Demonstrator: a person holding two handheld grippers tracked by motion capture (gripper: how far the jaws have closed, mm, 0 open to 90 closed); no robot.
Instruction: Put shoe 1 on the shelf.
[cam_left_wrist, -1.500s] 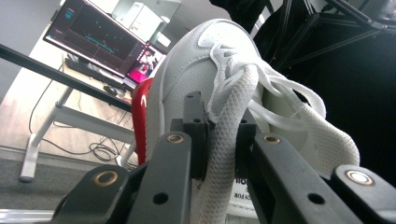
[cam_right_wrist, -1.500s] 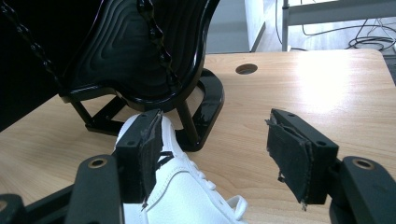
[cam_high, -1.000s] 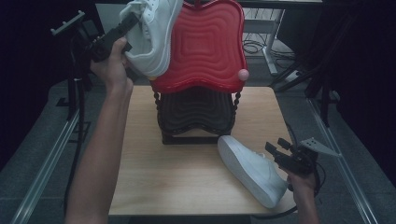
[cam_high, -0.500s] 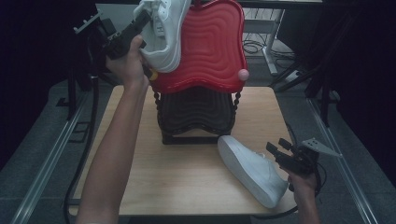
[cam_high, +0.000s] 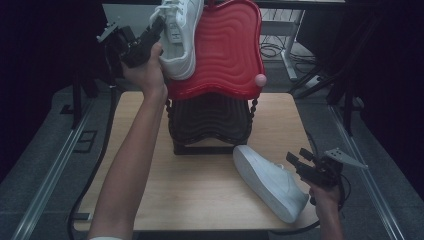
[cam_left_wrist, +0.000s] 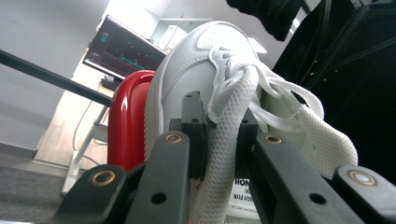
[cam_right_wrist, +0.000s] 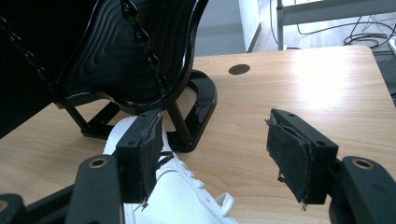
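My left gripper (cam_high: 152, 34) is raised at the upper left, shut on the mesh tongue of a white sneaker (cam_high: 181, 42). That sneaker hangs toe-down against the left edge of a red wavy shelf (cam_high: 227, 50). In the left gripper view the jaws pinch the tongue (cam_left_wrist: 224, 140) of the sneaker (cam_left_wrist: 187, 79), with the laces spilling right. A second white sneaker (cam_high: 270, 182) lies on the wooden table (cam_high: 200, 200) at the front right. My right gripper (cam_high: 300, 162) stands open just right of it, jaws apart over the sneaker's (cam_right_wrist: 177, 196) laced top, touching nothing.
A black wavy stand (cam_high: 210, 120) sits under the red shelf at the table's middle back, seen close in the right gripper view (cam_right_wrist: 140, 60). A pink ball (cam_high: 260, 80) hangs at the red shelf's right corner. A round hole (cam_right_wrist: 239, 69) marks the tabletop. Metal rails run along both sides.
My left hand has carried the held sneaker to the right, closer over the red shelf. The right gripper and the sneaker on the table have stayed put.
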